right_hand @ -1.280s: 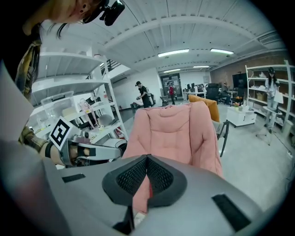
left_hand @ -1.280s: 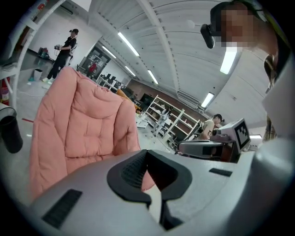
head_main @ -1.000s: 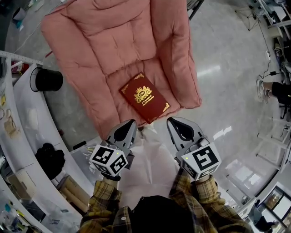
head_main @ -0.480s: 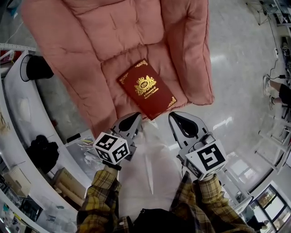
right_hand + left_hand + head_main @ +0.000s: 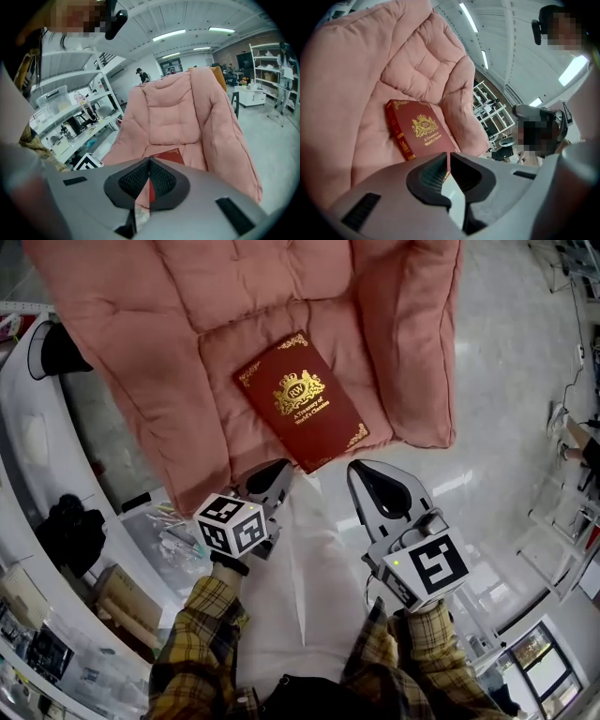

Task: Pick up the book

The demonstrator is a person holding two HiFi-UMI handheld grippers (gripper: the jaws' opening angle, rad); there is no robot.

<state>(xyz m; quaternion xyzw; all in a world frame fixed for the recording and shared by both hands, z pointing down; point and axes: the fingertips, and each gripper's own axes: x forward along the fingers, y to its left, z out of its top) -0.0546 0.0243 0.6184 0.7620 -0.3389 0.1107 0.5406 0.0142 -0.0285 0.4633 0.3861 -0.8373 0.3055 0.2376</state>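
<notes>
A red book (image 5: 300, 401) with gold print lies flat on the seat of a big pink chair (image 5: 187, 296). Its cover faces up. It sits a bit crooked, with one corner at the front edge of the seat. The left claw (image 5: 272, 472) is just in front of that edge, close to the book, but not touching it. Its two jaws are pressed together at the tips, and nothing is between them. In the left gripper view the book shows just past the closed tips, with its gold spine on the left. The right claw (image 5: 359, 474) is beside the left one, near the front corner of the book, and it does not touch the book either. Its jaws are closed too, tip to tip, and they hold nothing. Each claw has a cube (image 5: 230, 526) with black and white squares on it. Yellow checked sleeves (image 5: 202, 634) show behind the claws. The chair stands on a shiny grey floor (image 5: 487, 381). A white shelf (image 5: 28, 456) curves along the left side, with a black thing (image 5: 70, 531) lying on it.
</notes>
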